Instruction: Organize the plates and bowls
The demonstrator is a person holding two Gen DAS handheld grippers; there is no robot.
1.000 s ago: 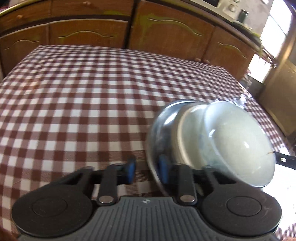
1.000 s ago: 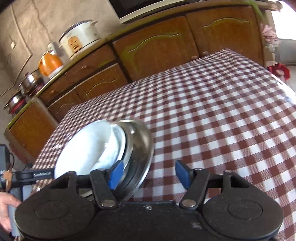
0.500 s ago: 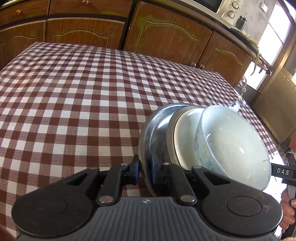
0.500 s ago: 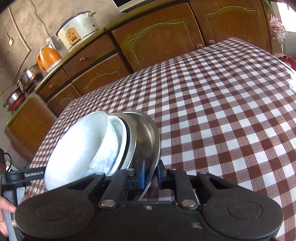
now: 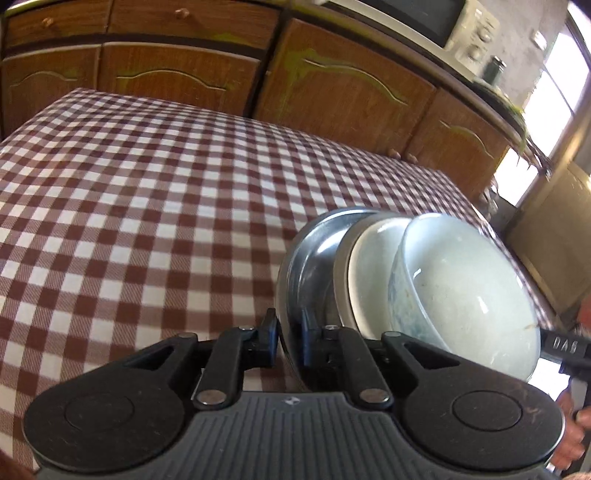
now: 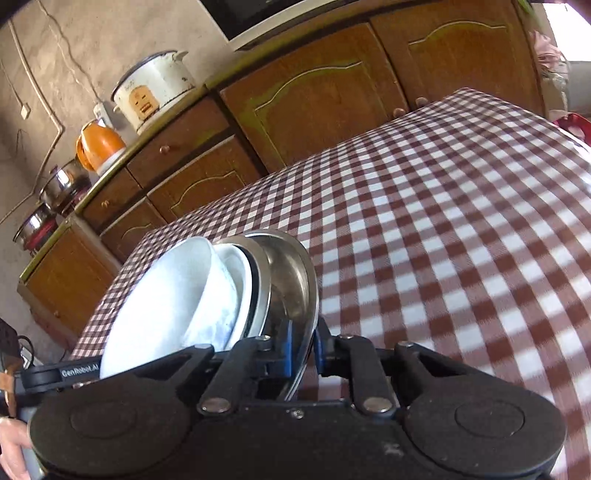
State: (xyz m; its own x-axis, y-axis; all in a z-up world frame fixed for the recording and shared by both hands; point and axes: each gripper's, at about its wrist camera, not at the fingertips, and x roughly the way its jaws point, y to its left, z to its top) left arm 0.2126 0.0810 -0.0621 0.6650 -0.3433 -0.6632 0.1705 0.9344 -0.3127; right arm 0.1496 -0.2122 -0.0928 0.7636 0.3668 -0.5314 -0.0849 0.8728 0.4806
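The steel plate (image 5: 310, 266) carried a nested stack: a white plate (image 5: 373, 266) lay in it, and a white bowl (image 5: 469, 291) sat on top of that. All 3 pieces were held between the 2 grippers, above the near edge of the checked tablecloth (image 5: 147, 192). The left gripper (image 5: 290, 332) had its jaws pressed together on the steel plate's rim, 1 finger on each face of the thin metal. The right gripper (image 6: 301, 350) pinched the opposite side of the same rim, its blue pads (image 6: 286, 347) tight against the metal. In the right wrist view the steel plate (image 6: 291, 280) was at the left of the frame with the white bowl (image 6: 170, 295) farthest left. Behind the table stood wooden cabinets (image 6: 314, 92), with a rice cooker (image 6: 155, 90), an orange kettle (image 6: 98, 146) and metal pots (image 6: 62, 181) on the counter. A microwave (image 5: 436, 26) sat on the counter in the left wrist view.
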